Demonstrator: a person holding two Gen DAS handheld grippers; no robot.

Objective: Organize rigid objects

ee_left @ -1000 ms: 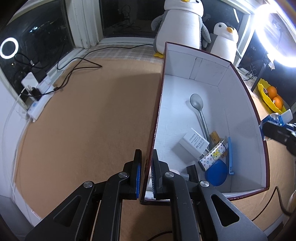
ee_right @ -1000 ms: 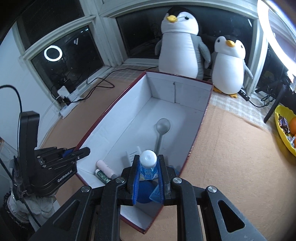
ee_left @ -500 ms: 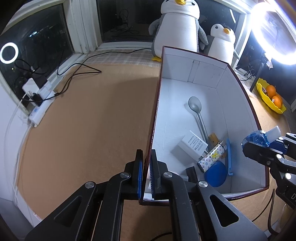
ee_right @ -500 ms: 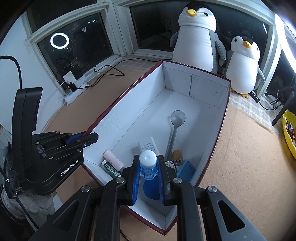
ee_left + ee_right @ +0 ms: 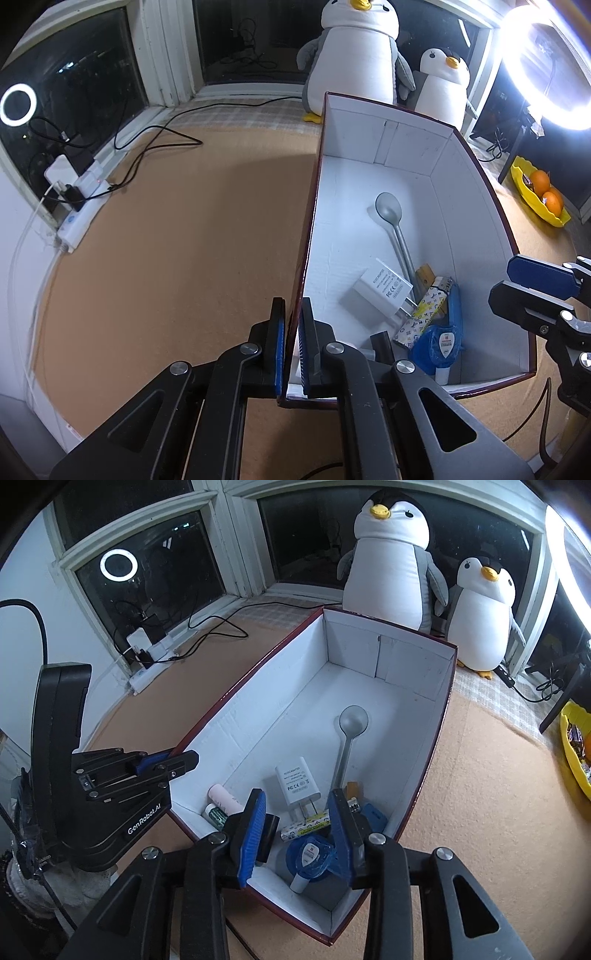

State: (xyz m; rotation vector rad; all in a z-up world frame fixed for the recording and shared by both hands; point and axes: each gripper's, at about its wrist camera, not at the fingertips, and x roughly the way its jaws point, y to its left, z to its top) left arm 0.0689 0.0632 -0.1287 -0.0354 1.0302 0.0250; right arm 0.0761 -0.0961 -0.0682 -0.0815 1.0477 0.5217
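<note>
A white-lined box with dark red rim [image 5: 309, 236] [image 5: 236, 701] stands on the tan mat. My left gripper [image 5: 291, 345] is shut on its left wall near the front corner; it shows in the right wrist view [image 5: 168, 764]. My right gripper [image 5: 299, 830] is open and empty above the box's near end; it shows in the left wrist view [image 5: 532, 282]. Below it a blue bottle with a white cap [image 5: 309, 860] [image 5: 439, 345] lies in the box, beside a white adapter [image 5: 297, 784], a grey spoon [image 5: 349, 734], a pink tube [image 5: 223, 798] and other small items.
Two plush penguins [image 5: 391, 561] stand behind the box by the window. A power strip with cables [image 5: 79, 206] lies at the left edge of the mat. A yellow bowl with oranges [image 5: 539, 192] sits at the right. A ring light [image 5: 546, 62] glares at the upper right.
My right gripper has opened and let go of the blue bottle, which now lies in the box's near end. My left gripper still holds the box wall.
</note>
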